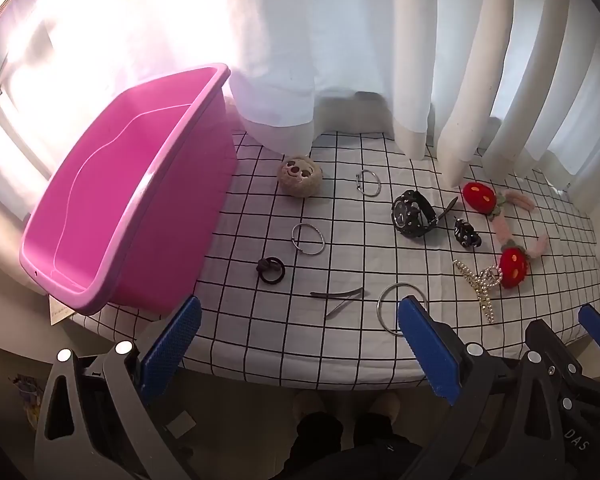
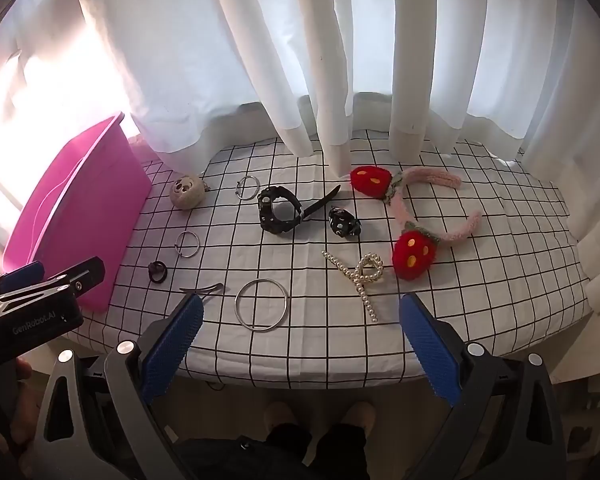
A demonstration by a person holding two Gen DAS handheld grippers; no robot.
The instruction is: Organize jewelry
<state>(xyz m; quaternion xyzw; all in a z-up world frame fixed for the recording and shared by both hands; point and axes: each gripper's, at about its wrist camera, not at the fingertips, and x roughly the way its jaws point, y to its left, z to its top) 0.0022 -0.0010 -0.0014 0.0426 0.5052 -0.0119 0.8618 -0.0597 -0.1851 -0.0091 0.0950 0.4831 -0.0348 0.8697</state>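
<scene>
Two claws hung wide apart above the near edge of the table [image 2: 340, 360], both released and grasping nothing: the left claw [image 1: 300, 340] toward the pink side, the right claw [image 2: 300, 332] just beside it on the right.

Nothing had gone into the bin yet, as far as its visible inside showed, so this looked like the very start of the sorting, with the first pick not yet chosen.

Nearest the claws lay the large silver ring [image 2: 262, 306], flat on the checked cloth, with a thin dark hair clip [image 2: 204, 290] just to its left and a pearl hair claw [image 2: 360, 276] to its right. A little farther on the left sat a small black hair tie [image 2: 158, 272] and beyond it a thinner silver hoop [image 2: 187, 244]. At mid-table were the black watch [image 2: 280, 214] and a small black clip [image 2: 342, 222] beside it, and on the right the pink headband with red strawberries [image 2: 416, 254]. Farthest stood another silver hoop [image 2: 247, 187] and a round beige plush charm [image 2: 187, 193], close under the white curtain [image 2: 340, 60].

The pink bin [image 1: 116, 200] stood at the far left of the table, open side up and seemingly bare.

The next move probably called for dropping one claw onto the nearest piece. The large ring lay flat and thin, so the pads would need to straddle its rim low against the cloth, or it might slide away.
</scene>
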